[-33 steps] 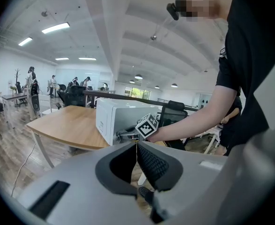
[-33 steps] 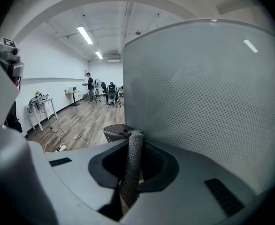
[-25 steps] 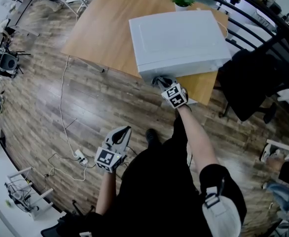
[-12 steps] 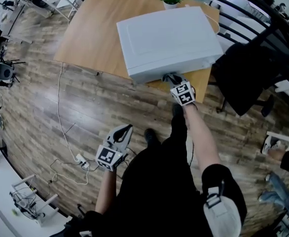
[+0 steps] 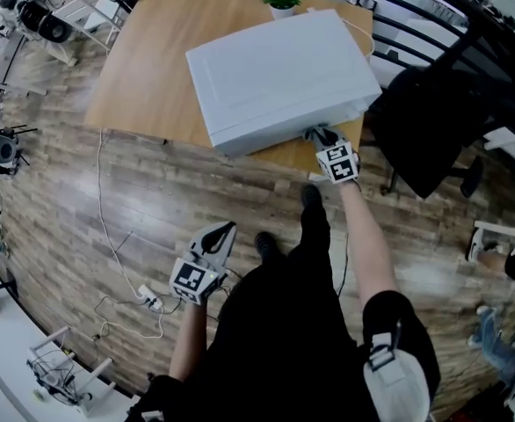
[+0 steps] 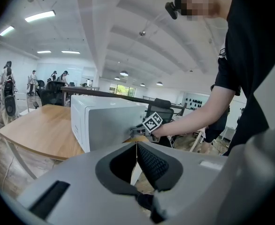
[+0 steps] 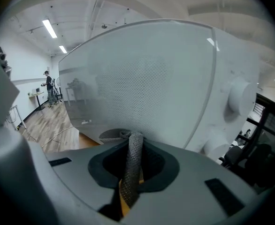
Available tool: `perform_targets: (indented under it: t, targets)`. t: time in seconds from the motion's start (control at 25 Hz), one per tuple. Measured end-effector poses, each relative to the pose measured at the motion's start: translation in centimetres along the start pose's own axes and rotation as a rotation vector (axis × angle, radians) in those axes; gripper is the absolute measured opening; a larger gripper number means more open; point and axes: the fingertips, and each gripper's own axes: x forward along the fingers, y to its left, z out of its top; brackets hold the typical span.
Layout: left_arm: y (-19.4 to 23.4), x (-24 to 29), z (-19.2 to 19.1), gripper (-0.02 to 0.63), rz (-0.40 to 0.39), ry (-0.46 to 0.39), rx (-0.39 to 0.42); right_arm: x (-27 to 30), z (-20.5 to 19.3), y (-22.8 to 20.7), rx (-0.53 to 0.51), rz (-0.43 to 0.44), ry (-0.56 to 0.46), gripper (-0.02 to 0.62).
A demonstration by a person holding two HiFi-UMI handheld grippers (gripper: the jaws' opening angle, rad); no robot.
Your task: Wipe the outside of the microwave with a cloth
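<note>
Grey knitted cloth (image 7: 133, 165) is pinched between the closed jaws of the right gripper (image 5: 317, 135). Its free end is bunched past the tips at 12 o'clock, against the door of the white microwave (image 5: 275, 69), with the knobs (image 7: 240, 96) off toward 3 o'clock. The microwave stands on the wooden table (image 5: 143, 69), and the gripper meets it at its 5 o'clock corner. Wiping the front looks under way; the next stroke needs steady pressure across the door. The left gripper (image 5: 222, 233) hangs at 7 o'clock, jaws together on nothing, well apart from the microwave.
</note>
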Motion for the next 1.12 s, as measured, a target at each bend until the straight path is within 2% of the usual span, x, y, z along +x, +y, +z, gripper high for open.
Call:
perform_targets:
  t: [0.24,0.44,0.8,1.12]
  targets:
    - [0.0,1.5,0.5,0.006,-0.019,0.022,0.01,-0.6,-1.6,-4.2,-0.003,-0.101,0.032,0.037]
    - [0.5,2.0,0.6,0.006,-0.017,0.041,0.014,-0.6,-3.1,-6.6,0.036,-0.152,0.045,0.035]
    - [1.7,2.4,0.0,0.006,-0.002,0.062,-0.001,0.7,-6.0,-8.9,0.052,-0.193,0.095,0.035]
    - [2.7,1.8,-0.7,0.006,0.018,0.069,-0.024,1.7,-6.6,-8.1,0.031,-0.175,0.133,0.035]
